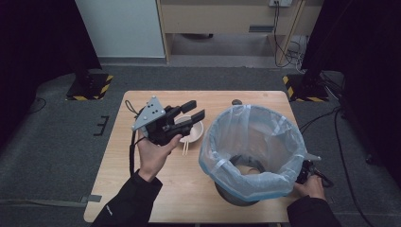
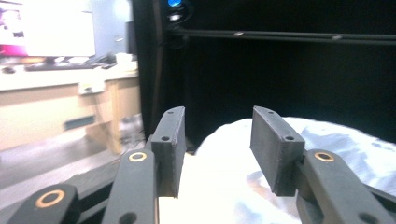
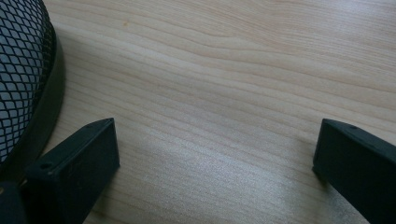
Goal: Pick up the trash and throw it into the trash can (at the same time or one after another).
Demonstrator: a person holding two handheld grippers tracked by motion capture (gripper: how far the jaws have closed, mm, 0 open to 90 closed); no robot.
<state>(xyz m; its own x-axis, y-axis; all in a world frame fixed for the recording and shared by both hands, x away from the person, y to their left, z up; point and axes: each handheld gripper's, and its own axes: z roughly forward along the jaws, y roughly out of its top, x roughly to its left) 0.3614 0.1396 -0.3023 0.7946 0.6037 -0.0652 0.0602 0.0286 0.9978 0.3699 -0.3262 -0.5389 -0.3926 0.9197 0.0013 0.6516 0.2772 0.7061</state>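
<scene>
**Left gripper over the bowl, bin to its right**

The left gripper [image 1: 188, 115] hangs above the table [image 1: 118, 179], its jaws partly open and holding nothing. In the left gripper view the gap between the two pads is bare, with only the white bag of the bin [image 2: 327, 144] beyond them. No earlier picture is at hand, so nothing is said of how the jaws came to this width.

Just under and beyond the jaw tips sits a small white bowl [image 1: 195, 135], and two pale sticks [image 1: 185, 147], probably chopsticks, lie at its near edge, with their long axis running roughly toward the person. The bin [image 1: 253, 146], a mesh basket lined with a pale blue bag, stands just to the right of the bowl, near it but apart as far as the high view tells.

The right gripper [image 1: 306, 172] is low at the bin's far right side, by its base. In the right gripper view its jaws stand wide apart over bare wood, gripping nothing, with the black mesh wall [image 3: 21, 74] at the left edge.

The left hand is clearly the nearer to the bowl and sticks; the bin stands between them and the right hand. A likely next move is down for the left gripper, and it would need to turn across the sticks' axis to close on them.
</scene>
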